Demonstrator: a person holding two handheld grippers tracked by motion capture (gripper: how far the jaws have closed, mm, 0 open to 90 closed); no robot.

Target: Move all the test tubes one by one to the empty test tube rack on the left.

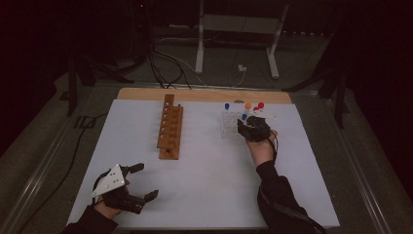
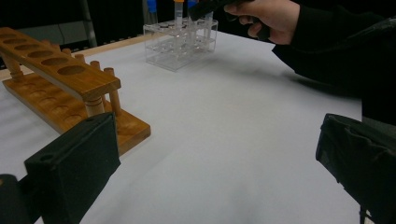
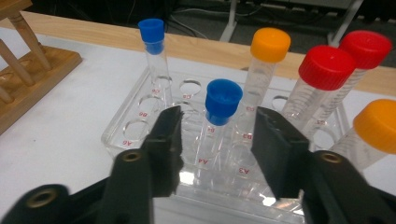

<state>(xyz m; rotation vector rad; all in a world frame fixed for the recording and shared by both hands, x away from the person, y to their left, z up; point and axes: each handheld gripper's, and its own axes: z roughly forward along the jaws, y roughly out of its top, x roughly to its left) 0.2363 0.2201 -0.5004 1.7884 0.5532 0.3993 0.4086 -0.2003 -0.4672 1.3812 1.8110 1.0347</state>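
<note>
A clear plastic tube rack [image 3: 122, 135] [image 1: 228, 127] stands at the back right of the white sheet and holds several capped tubes. My right gripper [image 3: 217, 125] [image 1: 249, 127] is open, its jaws on either side of a blue-capped tube [image 3: 223, 100] [image 1: 244, 117], with a gap on each side. Around it stand another blue-capped tube [image 3: 152, 32], an orange-capped tube [image 3: 270, 44] and two red-capped tubes [image 3: 327, 67]. A wooden tube rack [image 1: 170, 127] [image 2: 60, 77] stands empty left of centre. My left gripper [image 1: 146, 181] [image 2: 217, 158] is open and empty near the front left.
A white sheet [image 1: 209, 180] covers the table, with a wooden edge [image 1: 204, 94] at the back. A second orange-capped tube [image 3: 378, 123] leans at the right. Cables and a white stand [image 1: 238, 44] lie on the floor beyond.
</note>
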